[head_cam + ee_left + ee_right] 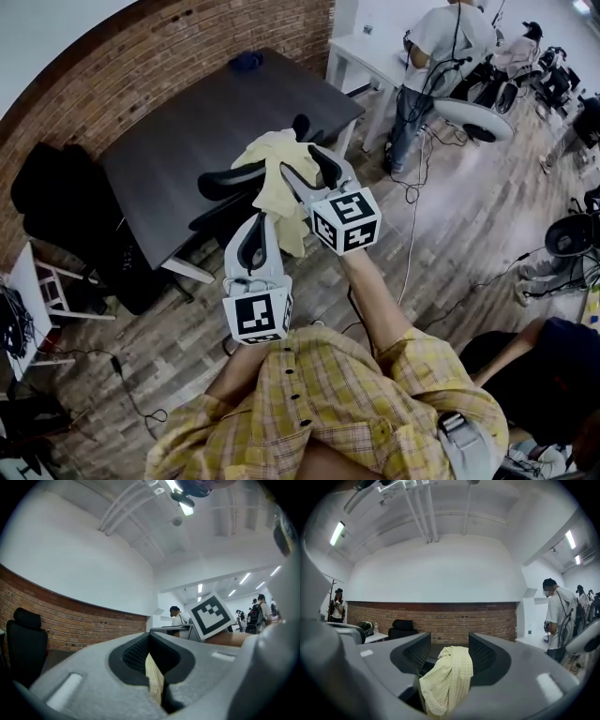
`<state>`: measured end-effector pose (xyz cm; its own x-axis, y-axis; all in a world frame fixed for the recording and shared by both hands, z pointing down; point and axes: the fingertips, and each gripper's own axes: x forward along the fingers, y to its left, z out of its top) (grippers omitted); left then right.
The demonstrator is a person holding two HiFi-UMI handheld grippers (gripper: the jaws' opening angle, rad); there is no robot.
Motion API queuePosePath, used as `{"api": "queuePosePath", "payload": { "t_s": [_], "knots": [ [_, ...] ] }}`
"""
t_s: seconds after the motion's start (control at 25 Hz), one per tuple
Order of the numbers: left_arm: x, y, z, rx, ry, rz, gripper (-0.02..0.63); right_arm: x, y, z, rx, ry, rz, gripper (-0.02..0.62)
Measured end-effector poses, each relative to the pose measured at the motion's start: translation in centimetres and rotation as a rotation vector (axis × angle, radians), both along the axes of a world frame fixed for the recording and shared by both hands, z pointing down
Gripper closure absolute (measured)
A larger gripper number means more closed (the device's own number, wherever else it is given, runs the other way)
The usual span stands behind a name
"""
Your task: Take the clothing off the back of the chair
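A pale yellow checked garment [272, 159] hangs over the back of a black office chair [225, 180] pushed up to a dark table [206, 112]. My right gripper [307, 173] is open, level, its jaws either side of the garment's upper part; in the right gripper view the garment [447, 679] hangs between the spread jaws [449, 649] with no pad pressing on it. My left gripper [255, 234] sits lower, at the garment's bottom left edge. In the left gripper view its jaws [150, 641] stand together with a strip of the cloth [154, 679] caught in the slit.
A brick wall [187, 47] curves behind the table. Another black chair [56, 197] stands at the left. A person [441, 47] stands by a white table [361, 52] at the back right, with more chairs beyond. Cables [412, 225] trail over the wooden floor.
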<state>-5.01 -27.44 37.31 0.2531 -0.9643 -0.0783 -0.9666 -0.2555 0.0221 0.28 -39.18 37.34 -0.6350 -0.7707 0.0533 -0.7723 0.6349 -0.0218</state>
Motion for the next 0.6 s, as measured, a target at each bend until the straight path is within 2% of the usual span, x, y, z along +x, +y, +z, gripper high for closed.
{"api": "queuePosePath", "payload": {
  "t_s": [0.6],
  "knots": [
    [-0.7,-0.8,0.6,-0.017,-0.013,-0.030,0.606,-1.6,-5.9,4.7,-0.110,0.046,-0.041,0.302]
  ]
}}
